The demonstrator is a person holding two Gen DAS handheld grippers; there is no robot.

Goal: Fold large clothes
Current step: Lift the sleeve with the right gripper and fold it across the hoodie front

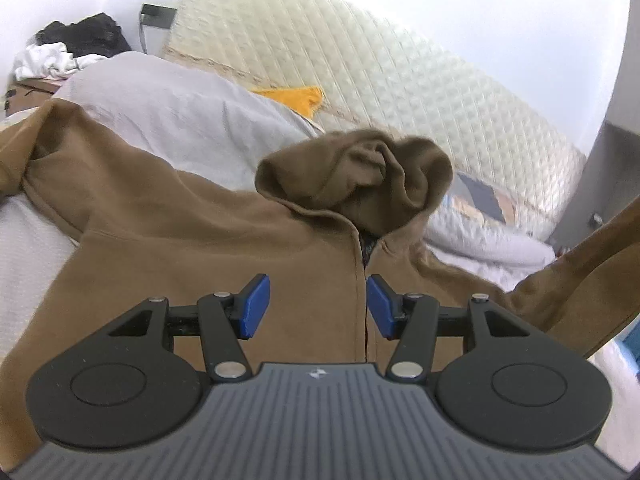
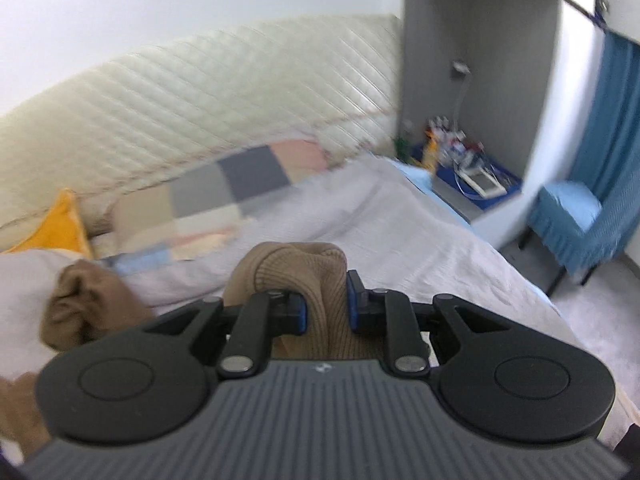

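Left gripper (image 1: 318, 306), right gripper (image 2: 326, 312): black linkages, blue jaws, silver rivets, ribbed grey housing.

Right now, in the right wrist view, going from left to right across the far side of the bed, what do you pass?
Orange cushion → patchwork pillow → grey bedside shelf with its clutter → blue curtain.

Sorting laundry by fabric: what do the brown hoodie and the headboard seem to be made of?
Brown hoodie: probably matte cotton fleece, soft folds; its cuff is ribbed knit. Headboard: quilted cream padding with a slight sheen, maybe faux leather.
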